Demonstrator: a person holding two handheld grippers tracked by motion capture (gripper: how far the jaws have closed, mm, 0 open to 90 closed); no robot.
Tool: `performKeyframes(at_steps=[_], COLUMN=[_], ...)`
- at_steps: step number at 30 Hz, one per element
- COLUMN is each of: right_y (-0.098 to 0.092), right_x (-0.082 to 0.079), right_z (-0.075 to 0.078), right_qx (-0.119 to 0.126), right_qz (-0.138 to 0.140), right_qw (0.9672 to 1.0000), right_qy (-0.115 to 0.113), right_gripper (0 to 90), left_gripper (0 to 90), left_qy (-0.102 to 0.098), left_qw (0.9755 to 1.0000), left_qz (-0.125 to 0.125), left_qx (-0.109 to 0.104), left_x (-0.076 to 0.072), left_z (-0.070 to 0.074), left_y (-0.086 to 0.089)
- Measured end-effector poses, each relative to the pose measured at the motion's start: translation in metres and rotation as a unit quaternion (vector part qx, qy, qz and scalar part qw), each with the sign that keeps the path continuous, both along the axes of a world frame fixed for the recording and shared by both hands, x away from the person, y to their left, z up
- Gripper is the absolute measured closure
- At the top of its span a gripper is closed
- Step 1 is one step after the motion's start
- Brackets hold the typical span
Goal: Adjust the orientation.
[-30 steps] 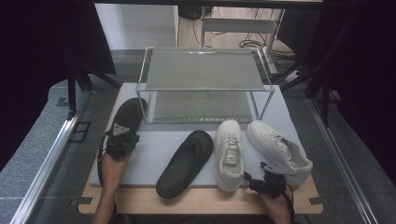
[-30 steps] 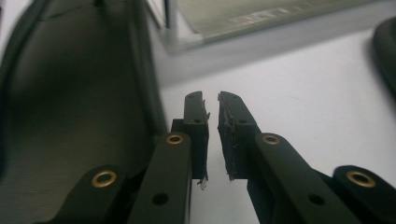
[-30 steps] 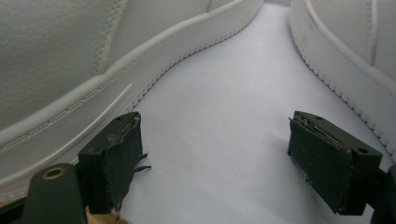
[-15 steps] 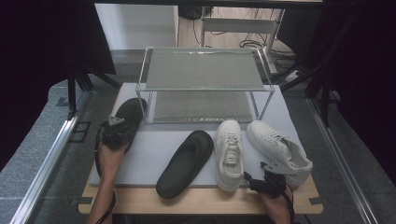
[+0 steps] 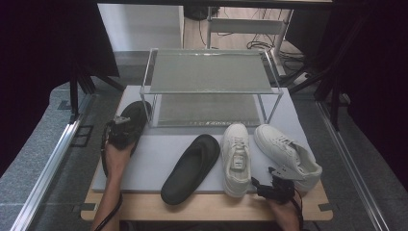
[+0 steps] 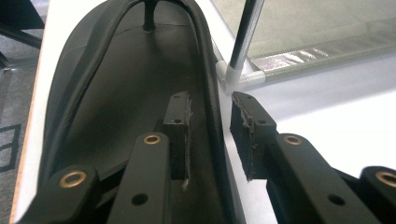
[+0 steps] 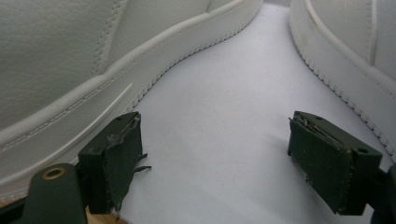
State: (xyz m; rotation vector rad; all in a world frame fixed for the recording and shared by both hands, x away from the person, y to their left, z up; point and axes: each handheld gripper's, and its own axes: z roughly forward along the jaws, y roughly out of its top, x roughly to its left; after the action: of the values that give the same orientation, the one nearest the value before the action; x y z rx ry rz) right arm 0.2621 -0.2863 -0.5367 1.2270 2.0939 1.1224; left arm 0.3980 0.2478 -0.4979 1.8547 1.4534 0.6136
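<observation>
The left gripper, its jaws just opening, straddles the black slipper's rim, seemingly loose; the right gripper gapes between the white sneakers.

A lab-like recording room — a wooden table with a white mat stands on grey carpet between dark curtains. Aluminium rails flank it, cables trail over the floor behind, and a metal shoe rack with shoes sits staged — not lived-in.
</observation>
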Motion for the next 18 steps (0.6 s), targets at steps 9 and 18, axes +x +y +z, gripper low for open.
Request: performKeyframes(at_steps=[9, 18], right_y=[-0.0001, -0.0002], right_x=[0.0001, 0.0001], right_z=[-0.0001, -0.0001], right_qx=[-0.001, -0.001], right_qz=[0.001, 0.001], right_qw=[1.0000, 1.0000], right_qy=[-0.001, -0.001], right_gripper=[17.5, 17.5], left_gripper=[78.8, 84.5], left_qy=[0.024, 0.024], left_qw=[0.9997, 0.9996], left_qz=[0.003, 0.014], left_qx=[-0.002, -0.005], left_x=[0.0056, 0.0013], left_z=[0.0007, 0.0041], left_y=[-0.0017, 0.0017])
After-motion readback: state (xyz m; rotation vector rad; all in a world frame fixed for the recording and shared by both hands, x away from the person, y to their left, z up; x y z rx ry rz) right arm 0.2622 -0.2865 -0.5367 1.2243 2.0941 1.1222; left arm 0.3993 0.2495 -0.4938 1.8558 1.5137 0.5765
